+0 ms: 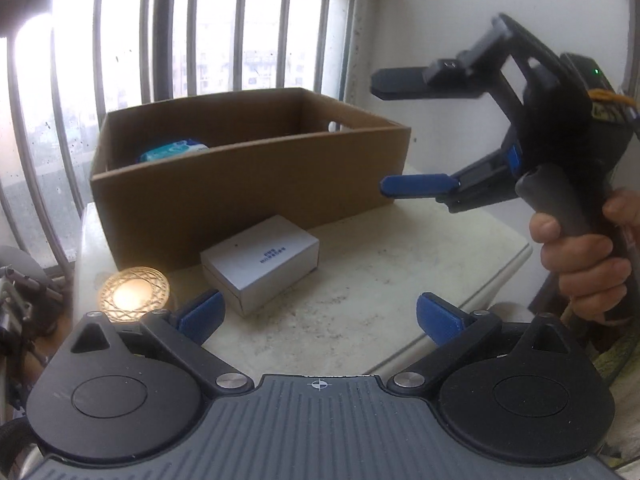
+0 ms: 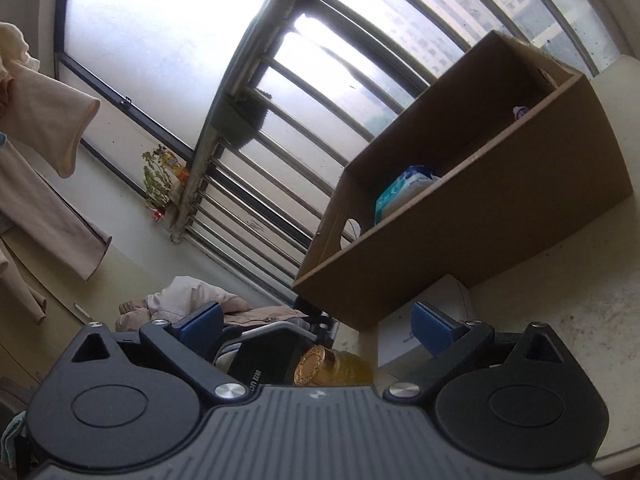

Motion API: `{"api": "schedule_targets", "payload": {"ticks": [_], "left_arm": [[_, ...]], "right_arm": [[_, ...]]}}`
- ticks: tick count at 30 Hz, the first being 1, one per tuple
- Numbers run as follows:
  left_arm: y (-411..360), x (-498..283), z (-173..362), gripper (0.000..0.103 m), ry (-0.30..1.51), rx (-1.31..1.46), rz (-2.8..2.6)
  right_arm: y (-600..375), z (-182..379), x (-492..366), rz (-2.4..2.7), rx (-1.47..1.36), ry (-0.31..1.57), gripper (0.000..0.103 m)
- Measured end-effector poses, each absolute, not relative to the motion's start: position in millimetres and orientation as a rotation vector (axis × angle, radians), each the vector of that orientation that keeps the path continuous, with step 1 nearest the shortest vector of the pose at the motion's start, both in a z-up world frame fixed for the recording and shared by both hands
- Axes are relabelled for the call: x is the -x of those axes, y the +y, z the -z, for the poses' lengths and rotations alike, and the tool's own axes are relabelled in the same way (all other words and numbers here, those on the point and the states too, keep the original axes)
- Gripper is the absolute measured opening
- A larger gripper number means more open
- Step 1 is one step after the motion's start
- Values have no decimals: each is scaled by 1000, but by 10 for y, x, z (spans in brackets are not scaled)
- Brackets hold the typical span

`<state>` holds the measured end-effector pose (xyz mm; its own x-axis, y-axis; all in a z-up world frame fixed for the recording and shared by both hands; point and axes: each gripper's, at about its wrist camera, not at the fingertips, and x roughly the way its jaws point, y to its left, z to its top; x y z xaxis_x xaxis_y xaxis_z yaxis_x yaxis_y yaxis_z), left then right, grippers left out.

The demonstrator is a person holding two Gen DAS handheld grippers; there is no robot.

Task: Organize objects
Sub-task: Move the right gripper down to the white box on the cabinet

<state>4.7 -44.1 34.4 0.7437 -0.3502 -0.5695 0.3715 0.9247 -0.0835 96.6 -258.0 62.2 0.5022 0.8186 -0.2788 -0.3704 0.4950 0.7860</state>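
Note:
An open cardboard box (image 1: 248, 184) stands on the white table (image 1: 380, 280) by the window; a blue-and-white wipes pack (image 1: 174, 151) lies inside. A small white box (image 1: 260, 264) sits in front of it, and a jar with a gold lid (image 1: 134, 294) stands at the left. My left gripper (image 1: 318, 316) is open and empty, low over the table near the white box. My right gripper (image 1: 380, 132) is open and empty, held in the air right of the cardboard box. The right wrist view shows the cardboard box (image 2: 500, 216), wipes pack (image 2: 404, 188), white box (image 2: 404, 340) and jar (image 2: 332, 366).
A barred window (image 1: 200, 32) runs behind the table. The table's right edge (image 1: 508, 264) falls off close to the right hand. Clothes (image 2: 36, 152) hang at the left, and cloth lies piled on the floor (image 2: 192, 300).

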Motion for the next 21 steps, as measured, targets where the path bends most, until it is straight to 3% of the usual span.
{"api": "schedule_targets", "payload": {"ticks": [21], "left_arm": [[-798, -616, 408, 103, 683, -106, 252]], "right_arm": [[-2272, -28, -1593, -777, -583, 962, 102]]}}
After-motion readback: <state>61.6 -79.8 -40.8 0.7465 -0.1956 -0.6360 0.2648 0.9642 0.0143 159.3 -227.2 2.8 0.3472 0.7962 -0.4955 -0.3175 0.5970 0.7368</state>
